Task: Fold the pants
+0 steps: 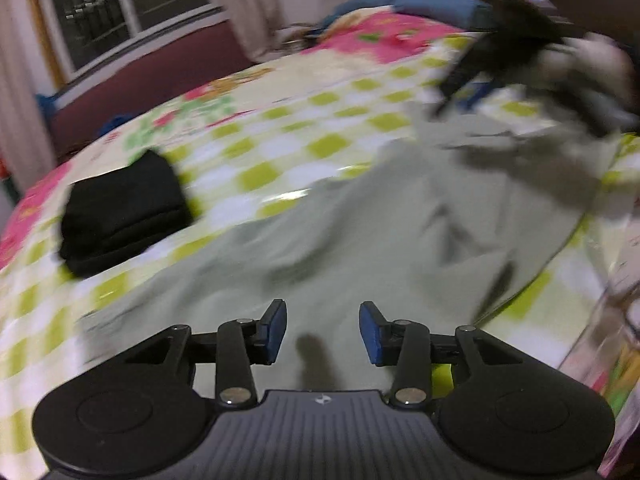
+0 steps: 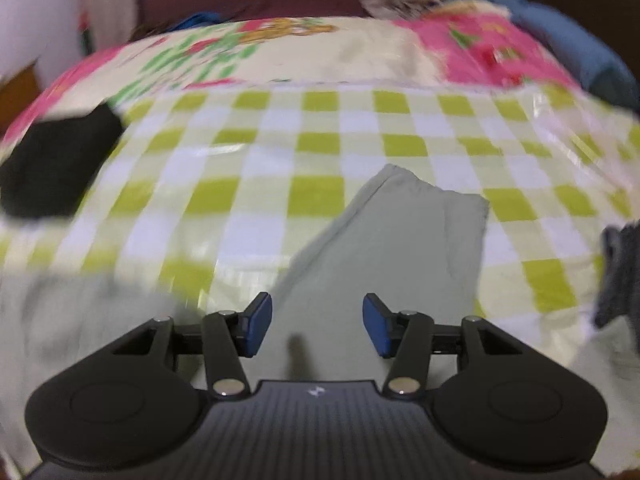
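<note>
Bed: covered by a green-and-white checked sheet with a pink floral bedcover beyond it at the far end; both wrist views are blurred, so print detail is unreadable. Pants: pale grey-green, spread in loose wrinkles across the near half of the sheet in the left wrist view, their right edge smeared and cut by the frame; in the right wrist view one squared-off end runs away from the camera and stops well short of the floral cover, while a second pale mass at lower left is too blurred to tell apart. Folded black garment: lies on the sheet to the left of the pants, well apart from them; partly cut off at the left edge of the right wrist view. Blue bedding: at the far right end of the bed, outline indistinct. Dark blurred shape: upper right of the left wrist view, over the far part of the pants; what it is cannot be told. Grey item: right edge of right wrist view, cropped. Left gripper: fingers parted wide, nothing between them, pants directly beneath and ahead; contact with the cloth cannot be told. Right gripper: likewise spread wide and empty, over the near part of the pants' squared-off end.
</note>
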